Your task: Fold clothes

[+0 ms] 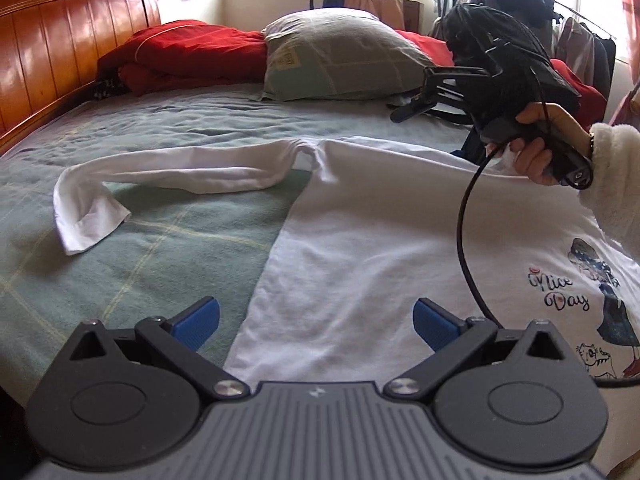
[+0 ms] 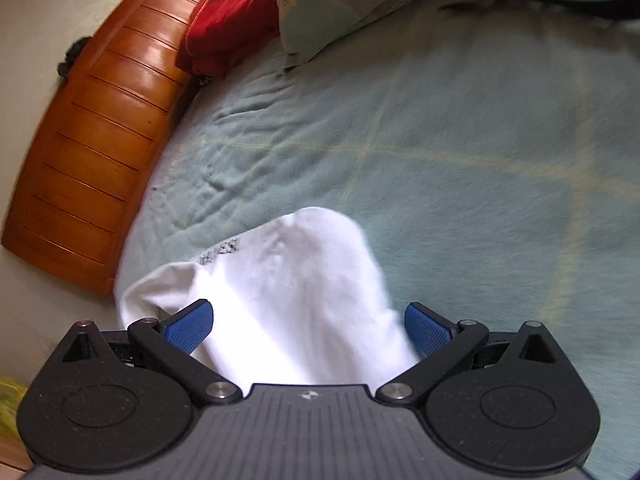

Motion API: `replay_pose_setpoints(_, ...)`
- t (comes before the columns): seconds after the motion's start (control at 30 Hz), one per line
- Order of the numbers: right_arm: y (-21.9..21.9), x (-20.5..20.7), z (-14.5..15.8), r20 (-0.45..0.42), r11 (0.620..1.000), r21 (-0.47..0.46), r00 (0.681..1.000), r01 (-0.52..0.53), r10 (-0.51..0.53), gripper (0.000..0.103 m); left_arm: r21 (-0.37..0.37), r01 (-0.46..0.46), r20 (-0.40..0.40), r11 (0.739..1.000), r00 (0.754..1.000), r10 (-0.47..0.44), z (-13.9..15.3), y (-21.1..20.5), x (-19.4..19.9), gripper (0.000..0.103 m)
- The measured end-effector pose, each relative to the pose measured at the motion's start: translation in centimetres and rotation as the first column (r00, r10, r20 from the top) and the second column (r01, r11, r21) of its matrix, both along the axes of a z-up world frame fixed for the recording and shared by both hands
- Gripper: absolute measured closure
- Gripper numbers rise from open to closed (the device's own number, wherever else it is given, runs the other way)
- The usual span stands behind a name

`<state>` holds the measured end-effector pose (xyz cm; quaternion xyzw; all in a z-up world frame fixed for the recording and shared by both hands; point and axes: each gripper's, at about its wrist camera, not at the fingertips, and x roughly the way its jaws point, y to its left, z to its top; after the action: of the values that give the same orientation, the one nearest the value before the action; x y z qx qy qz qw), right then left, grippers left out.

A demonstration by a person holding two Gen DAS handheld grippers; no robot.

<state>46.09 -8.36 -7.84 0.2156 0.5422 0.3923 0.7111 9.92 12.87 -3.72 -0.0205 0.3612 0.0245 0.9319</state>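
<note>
White shirt (image 1: 360, 248) lies spread on bed (image 1: 160, 248) (soft, limp; take hems); both grippers' fingers (image 1: 200, 320) spread wide, holding nothing.

Quick count from my feeds: one white long-sleeve shirt (image 1: 360, 240) on the bed (image 1: 160, 248), one checked pillow (image 1: 340, 56) at 12 o'clock, one red blanket pile (image 1: 188, 56) at 11. Two grippers, left gripper (image 1: 316, 322) and right gripper (image 2: 308, 324), two blue fingers (image 1: 198, 322) each, so four.
</note>
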Motion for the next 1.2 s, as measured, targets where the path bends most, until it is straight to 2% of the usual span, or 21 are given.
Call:
replay_pose_setpoints(0.13, 1.3, -1.8, 1.7, 0.006, 0.989, 0.123, 0.997, -0.082, 0.082, 0.0, 0.002, -0.02, -0.003, 1.0, 1.0, 0.02, -0.1, 0.6, -0.3, 0.001)
replay_pose_setpoints(0.23, 1.7, -4.3, 4.2, 0.077, 0.978, 0.146, 0.987, -0.15, 0.14, 0.0, 0.004, -0.032, -0.001, 0.999, 0.999, 0.032, 0.0, 0.9, -0.4, 0.001)
replay_pose_setpoints(0.33, 2.7, -7.4, 5.3, 0.13, 0.963, 0.116, 0.965, -0.244, 0.229, 0.0, 0.003, -0.042, 0.0, 0.999, 0.999, 0.042, 0.0, 1.1, -0.5, 0.001)
replay_pose_setpoints(0.43, 3.5, -10.4, 4.5, 0.162, 0.946, 0.028, 0.936, -0.323, 0.314, 0.0, 0.006, -0.048, -0.004, 0.999, 0.999, 0.048, 0.0, 1.3, -0.6, 0.001)
replay_pose_setpoints(0.57, 2.7, -12.9, 2.6, 0.175, 0.939, -0.049, 0.923, -0.34, 0.343, 0.0, 0.011, -0.043, -0.007, 0.999, 0.999, 0.043, 0.2, 1.2, -0.7, 0.001)
replay_pose_setpoints(0.73, 0.7, -15.3, 3.3, 0.211, 0.935, -0.04, 0.912, -0.351, 0.351, 0.0, 0.021, 0.002, -0.015, 1.0, 1.0, -0.002, 0.1, 0.7, 0.0, 0.001)
replay_pose_setpoints(0.87, -2.9, -17.2, 5.6, 0.329, 0.948, -0.105, 0.889, -0.302, 0.319, 0.0, 0.005, 0.106, 0.005, 0.994, 0.994, -0.106, 0.1, -0.9, 3.1, 0.001)
replay_pose_setpoints(1.0, -7.8, -16.6, 7.9, 0.426, 0.976, -0.138, 0.88, -0.167, 0.211, 0.0, -0.01, 0.214, 0.03, 0.977, 0.976, -0.213, 0.1, -2.6, 6.3, 0.001)
replay_pose_setpoints(1.1, -11.8, -14.6, 9.3, 0.491, 0.986, -0.164, 0.863, -0.041, 0.118, 0.0, -0.02, 0.293, 0.05, 0.956, 0.955, -0.292, 0.2, -3.8, 8.8, 0.001)
replay_pose_setpoints(1.17, -13.9, -12.1, 9.3, 0.491, 0.984, -0.176, 0.87, 0.037, 0.055, 0.0, -0.026, 0.345, 0.064, 0.938, 0.937, -0.343, 0.2, -4.7, 10.5, 0.001)
replay_pose_setpoints(1.2, -15.1, -10.5, 8.9, 0.468, 0.982, -0.175, 0.884, 0.071, 0.02, 0.0, -0.028, 0.371, 0.071, 0.928, 0.927, -0.368, 0.2, -5.1, 11.3, 0.001)
